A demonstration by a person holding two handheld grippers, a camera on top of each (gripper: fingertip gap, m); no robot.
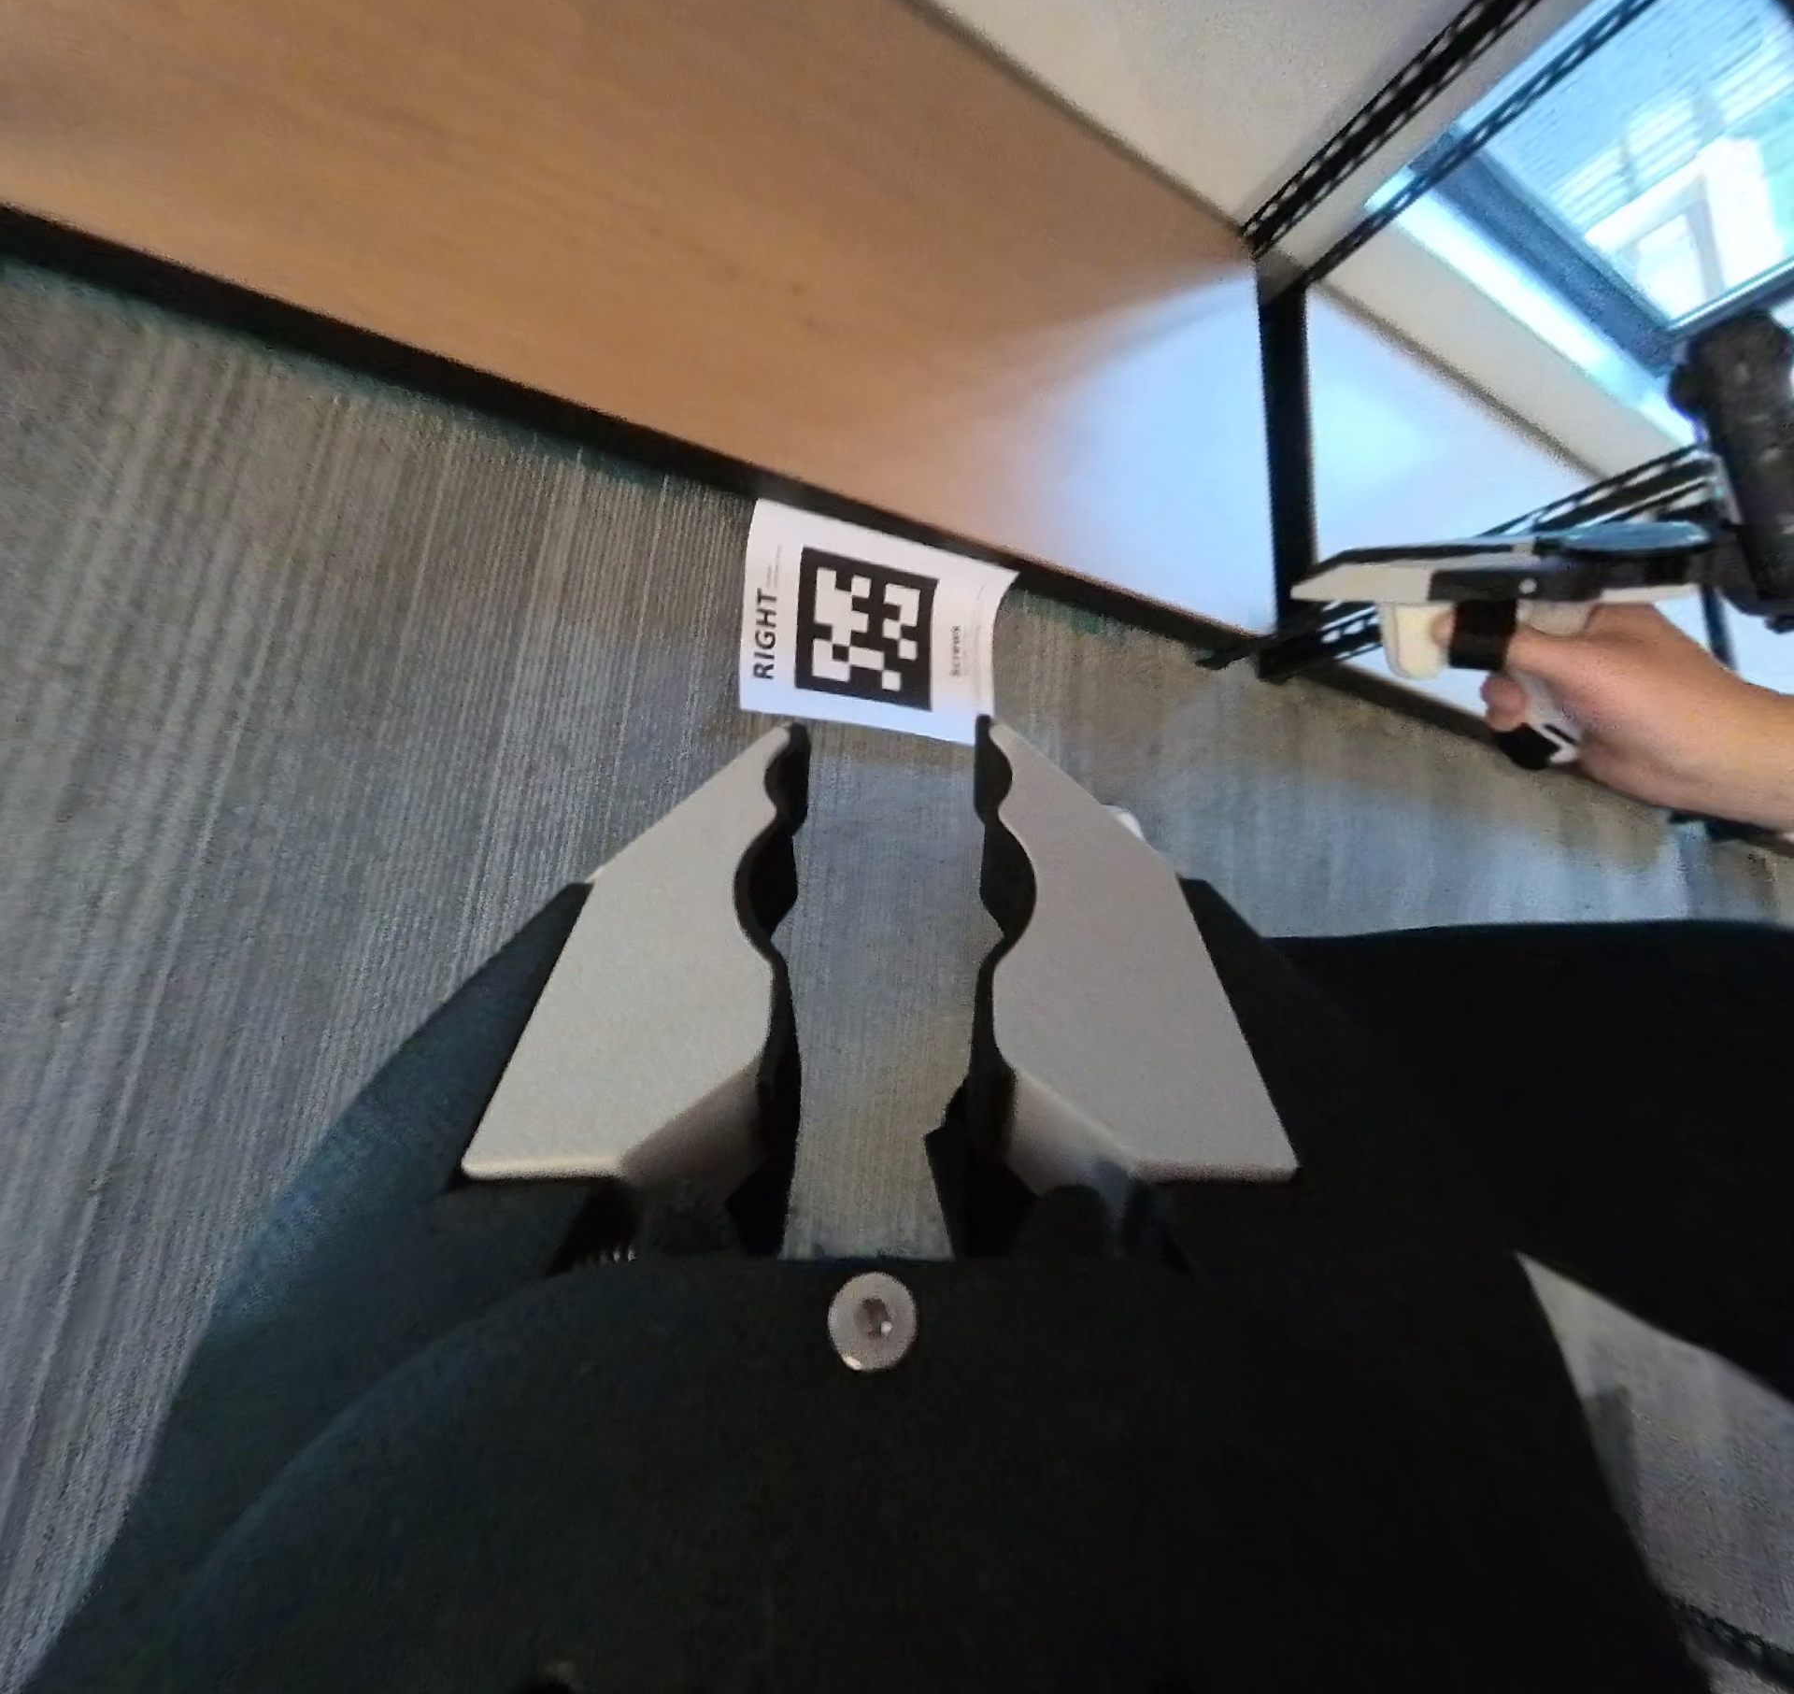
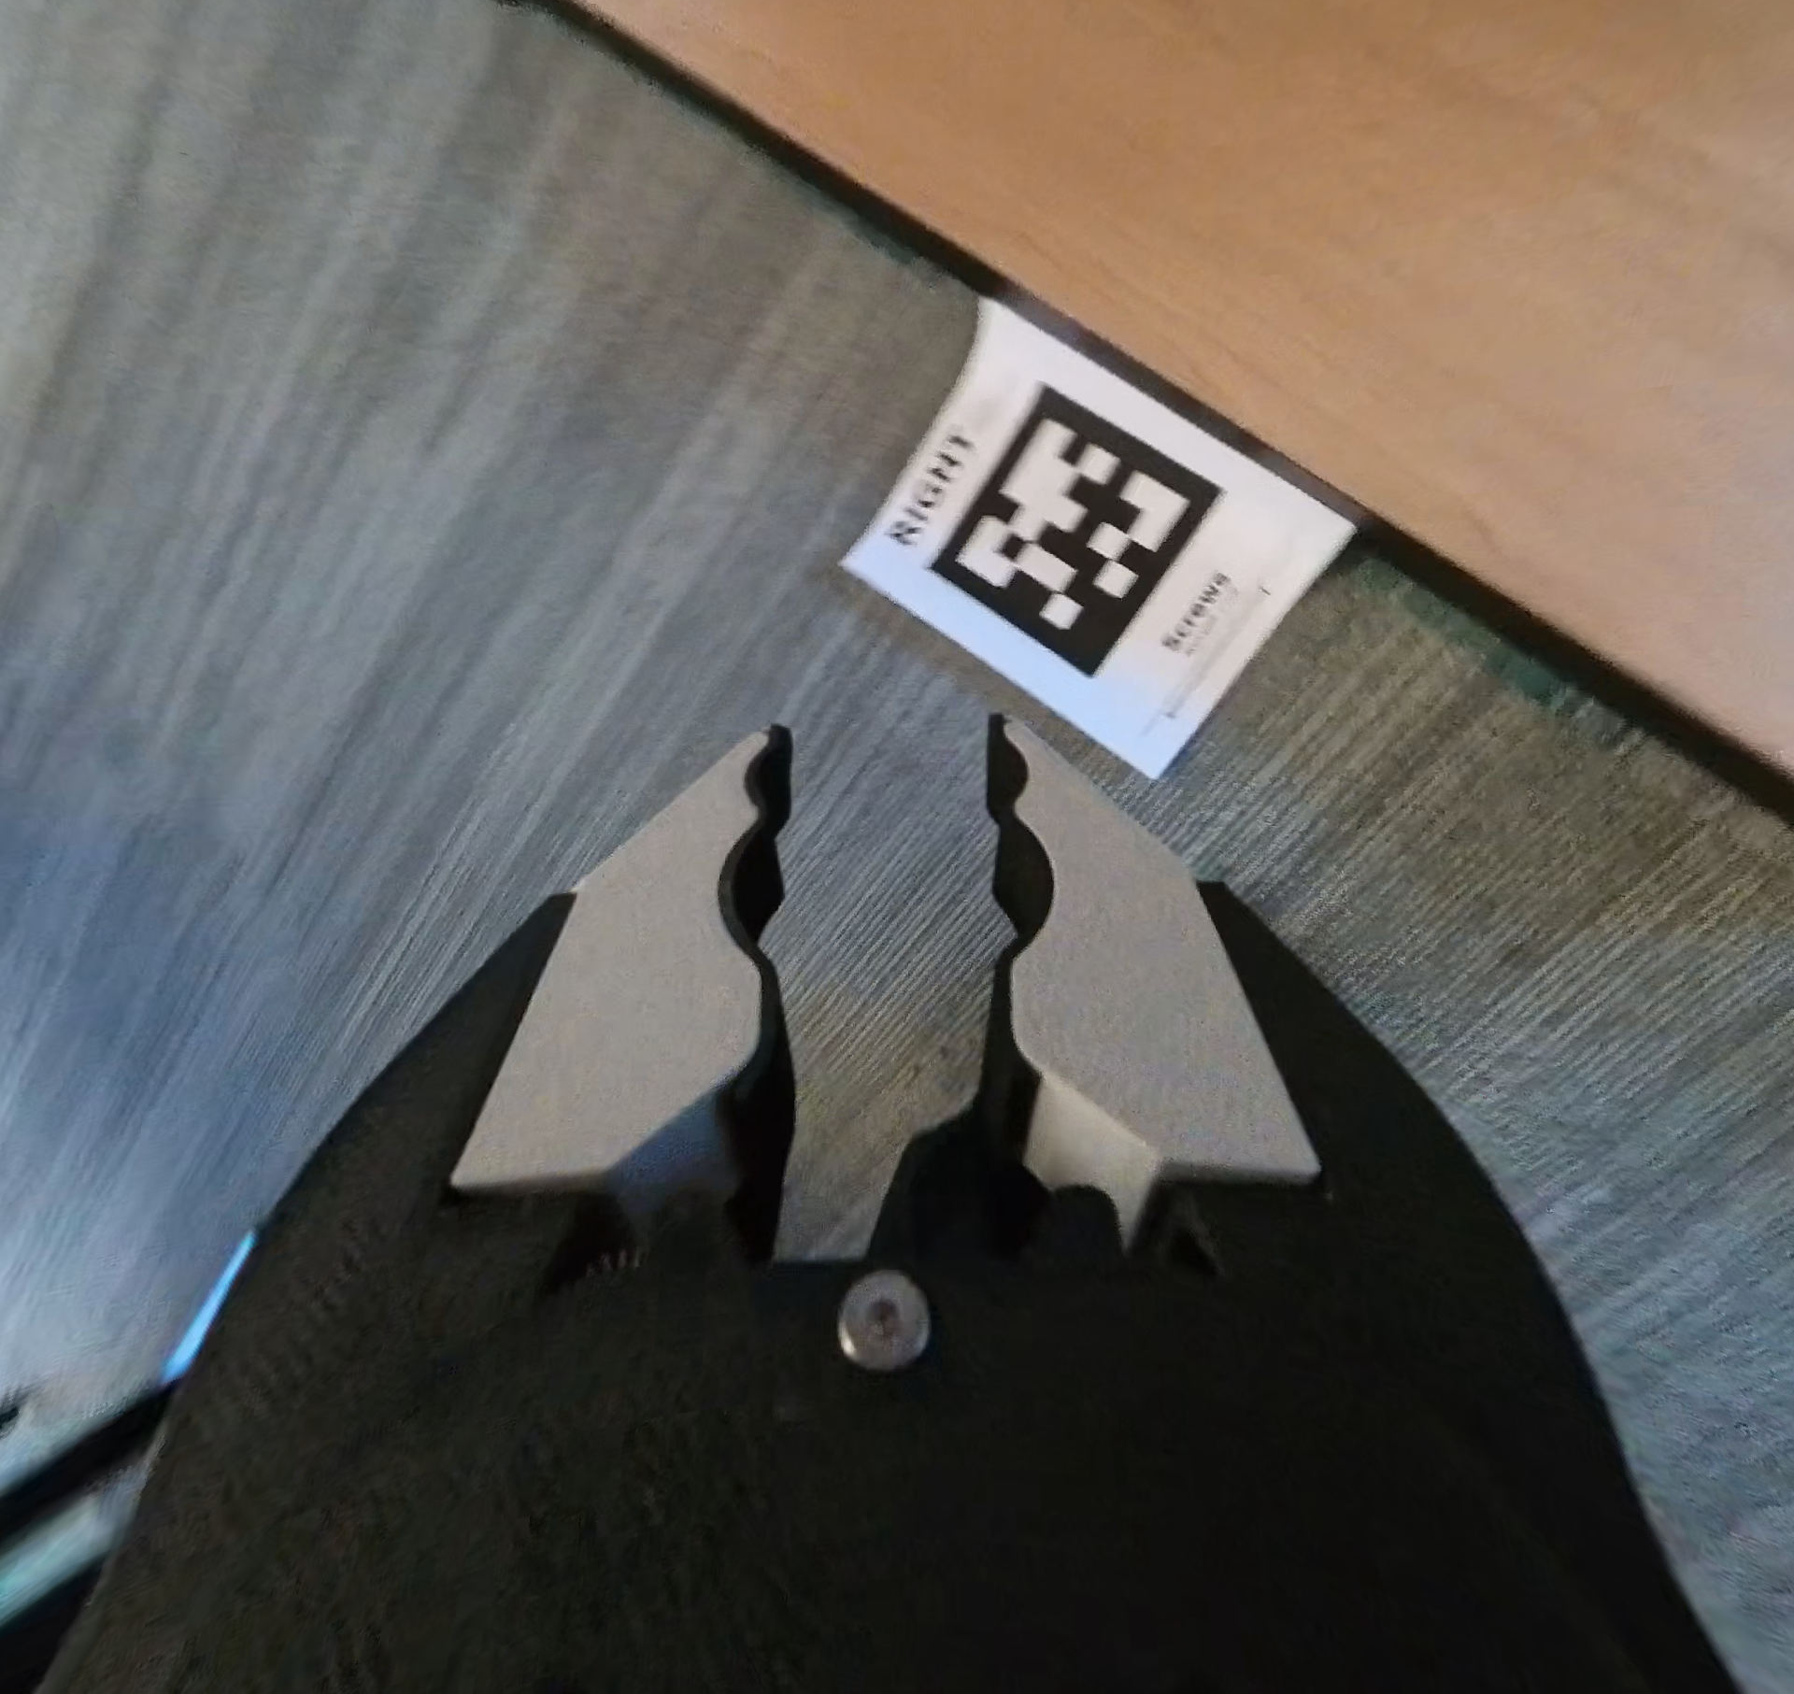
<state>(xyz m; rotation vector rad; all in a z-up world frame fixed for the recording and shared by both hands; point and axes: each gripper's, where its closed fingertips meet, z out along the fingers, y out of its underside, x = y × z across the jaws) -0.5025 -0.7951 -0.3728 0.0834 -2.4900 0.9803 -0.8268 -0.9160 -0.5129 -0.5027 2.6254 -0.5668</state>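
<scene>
A white paper card with a black square marker (image 1: 869,620) lies on grey carpet, its far edge tucked against a wooden panel (image 1: 582,191). My left gripper (image 1: 888,735) is open and empty, its fingertips just short of the card's near edge. In the right wrist view the same card (image 2: 1087,536) lies ahead and to the right of my right gripper (image 2: 883,737), which is open and empty above the carpet. The right gripper also shows in the left wrist view (image 1: 1437,580), held by a hand (image 1: 1641,706) at the far right.
Grey ribbed carpet (image 1: 340,677) covers the floor. The wooden panel with a dark base strip runs across behind the card. A black metal rack frame (image 1: 1286,405) and a window (image 1: 1602,172) stand at the right. A dark trouser leg (image 1: 1553,1065) is at the lower right. The left gripper's tips are roughly 35 cm from the right gripper's.
</scene>
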